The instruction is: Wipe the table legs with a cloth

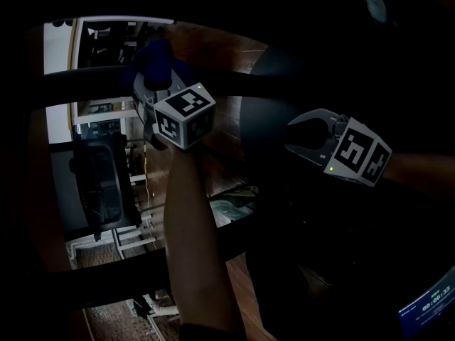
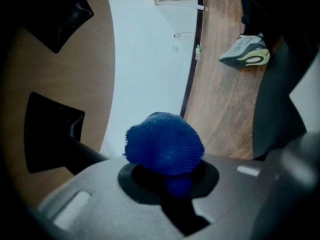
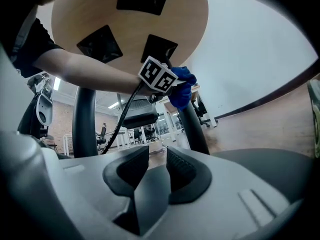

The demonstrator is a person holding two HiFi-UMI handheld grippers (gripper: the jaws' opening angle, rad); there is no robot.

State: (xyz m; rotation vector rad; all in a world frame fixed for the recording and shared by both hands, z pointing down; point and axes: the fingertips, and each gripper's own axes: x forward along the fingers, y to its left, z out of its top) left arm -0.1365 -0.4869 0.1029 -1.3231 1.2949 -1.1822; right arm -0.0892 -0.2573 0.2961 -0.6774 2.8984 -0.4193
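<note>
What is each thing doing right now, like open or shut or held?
left gripper: shut on the cloth.
cloth: bunched up, sticking out of the left gripper, up against the top of the leg.
right gripper: open, nothing between its jaws.
leg: standing under the table, cloth at its upper end.
table: standing, seen from below.

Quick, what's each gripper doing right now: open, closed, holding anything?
Left gripper: closed on the blue cloth.
Right gripper: open, nothing between its jaws.
</note>
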